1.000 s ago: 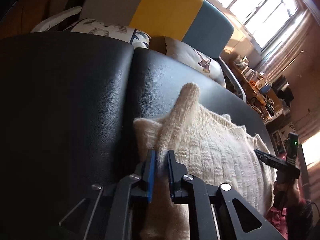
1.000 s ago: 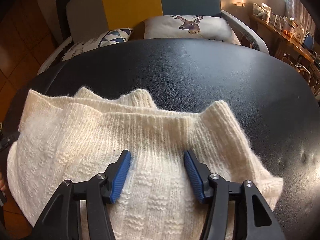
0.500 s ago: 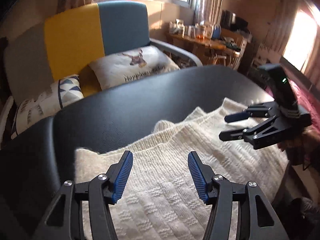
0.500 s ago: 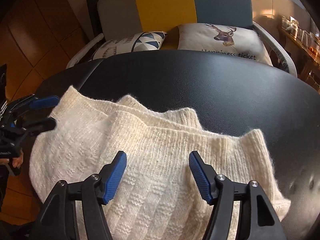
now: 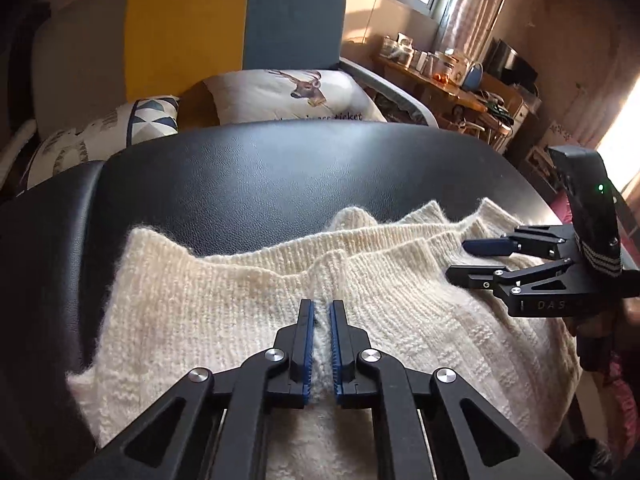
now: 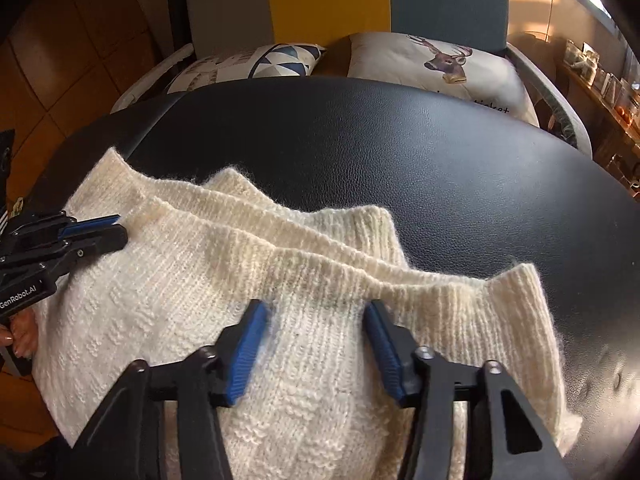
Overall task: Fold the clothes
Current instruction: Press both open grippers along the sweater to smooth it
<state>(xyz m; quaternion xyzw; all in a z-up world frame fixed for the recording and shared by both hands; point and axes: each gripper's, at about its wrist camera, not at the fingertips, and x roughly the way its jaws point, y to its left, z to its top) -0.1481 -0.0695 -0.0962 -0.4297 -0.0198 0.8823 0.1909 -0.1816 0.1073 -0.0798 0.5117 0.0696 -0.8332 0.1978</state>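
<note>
Sunlit living room w/ a colour-block armchair (image 5: 224,24) and a deer cushion (image 5: 292,94) behind; up front a black padded desk (image 6: 400,168) carries the cream knit sweater (image 6: 160,312), which lies in layers w/ several ribbed edges stacked along its far side and its near part hanging over the desk's near edge. Left gripper (image 5: 320,344) sits low on the knit, fingers pressed nearly together and pinching a small ridge of fabric just behind the ribbed band, prob. to get a hold for lifting or pulling that layer. Right gripper (image 6: 316,344) hovers over the sweater's right part, fingers spread wide w/ nothing betw. them; they frame the ribbed edge, so it looks lined up for a grab or to pin the cloth while the other side moves. Whether the garment is mid-fold or nearly done can't be settled: the layering fits both.
</note>
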